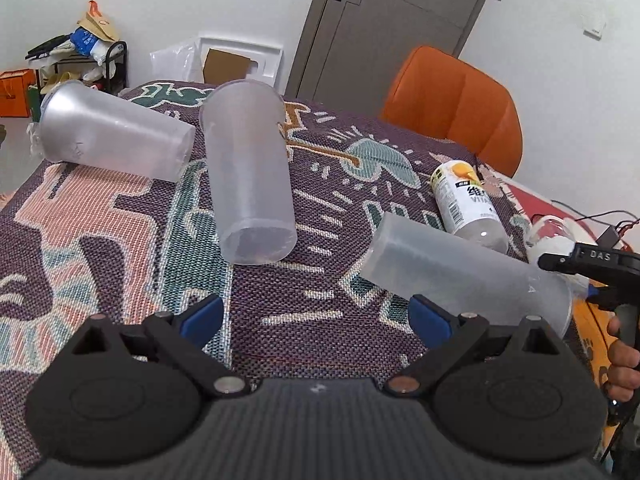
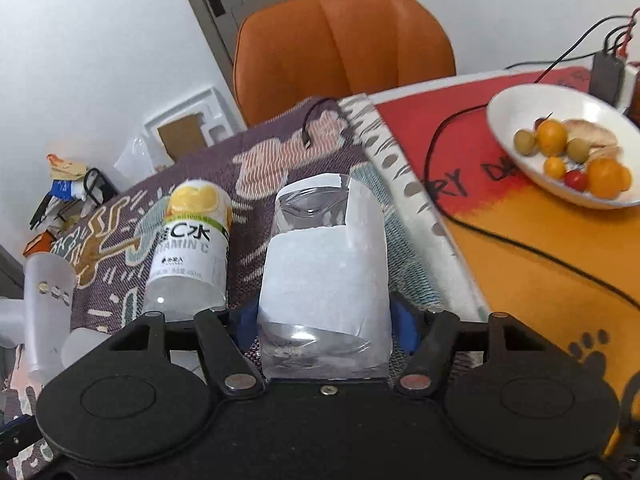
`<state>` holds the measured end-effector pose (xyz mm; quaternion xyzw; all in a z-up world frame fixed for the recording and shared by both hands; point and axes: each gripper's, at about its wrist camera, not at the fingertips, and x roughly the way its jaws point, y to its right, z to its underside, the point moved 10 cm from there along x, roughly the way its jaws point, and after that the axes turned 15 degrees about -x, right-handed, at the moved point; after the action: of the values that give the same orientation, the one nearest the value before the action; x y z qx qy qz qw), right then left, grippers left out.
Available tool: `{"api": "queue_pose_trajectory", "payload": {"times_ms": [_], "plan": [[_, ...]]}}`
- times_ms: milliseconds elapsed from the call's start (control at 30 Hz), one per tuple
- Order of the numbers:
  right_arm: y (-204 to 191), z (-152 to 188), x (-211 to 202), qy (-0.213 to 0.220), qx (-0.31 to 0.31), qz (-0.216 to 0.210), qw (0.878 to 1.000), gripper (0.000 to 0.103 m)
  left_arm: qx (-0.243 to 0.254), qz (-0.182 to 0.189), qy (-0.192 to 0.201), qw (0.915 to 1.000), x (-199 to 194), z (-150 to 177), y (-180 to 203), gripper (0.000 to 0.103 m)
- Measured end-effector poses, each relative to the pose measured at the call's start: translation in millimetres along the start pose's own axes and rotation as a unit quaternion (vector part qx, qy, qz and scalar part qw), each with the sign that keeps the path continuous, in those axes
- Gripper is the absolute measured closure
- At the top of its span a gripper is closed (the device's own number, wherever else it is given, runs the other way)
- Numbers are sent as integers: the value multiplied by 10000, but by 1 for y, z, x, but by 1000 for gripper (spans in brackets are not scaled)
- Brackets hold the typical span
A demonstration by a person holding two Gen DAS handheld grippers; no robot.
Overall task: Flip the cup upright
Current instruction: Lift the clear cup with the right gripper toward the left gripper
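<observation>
The big table wears a woven cloth (image 1: 280, 300) with leaves and shapes on it, and an orange chair (image 2: 344, 40) stands behind it. Three cloudy plastic cups lie on their sides on the cloth: a far left cup (image 1: 116, 136), a middle cup (image 1: 250, 176) and a near cup (image 1: 460, 272) on the right. None of them stands up yet, so the job looks like it is just starting. A vitamin drink bottle (image 1: 468, 204) also lies on its side, just beyond the near cup. A white bowl (image 2: 520, 112) of small fruit sits well apart on the red and orange mat, with black wires near it. The right claw (image 2: 324, 320) has a clear glass wrapped in white paper (image 2: 324, 280) lying between its blue fingers (image 2: 402, 328). The fingers sit close on both sides and seem to pinch it, though I cannot see the pads press for sure. I think this is the grab step. Next, the hand should lift a little and turn the glass until its open end faces up, then set it down softly. The left claw (image 1: 316, 316) is spread wide and holds nothing. It hangs over the cloth, with its right finger (image 1: 430, 320) just in front of the near cup.
</observation>
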<state>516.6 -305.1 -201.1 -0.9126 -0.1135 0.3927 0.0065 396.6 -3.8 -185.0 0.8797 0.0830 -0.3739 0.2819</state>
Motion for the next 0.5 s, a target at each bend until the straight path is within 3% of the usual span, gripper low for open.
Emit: {"api": "queue_pose_trajectory", "payload": {"times_ms": [233, 500], "plan": [[-15, -2, -40, 218, -107, -65, 9997, 41, 5, 153, 122, 9998, -30, 1, -3, 5], [-48, 18, -79, 286, -226, -239, 9991, 41, -7, 247, 214, 9995, -69, 11, -17, 5]]}}
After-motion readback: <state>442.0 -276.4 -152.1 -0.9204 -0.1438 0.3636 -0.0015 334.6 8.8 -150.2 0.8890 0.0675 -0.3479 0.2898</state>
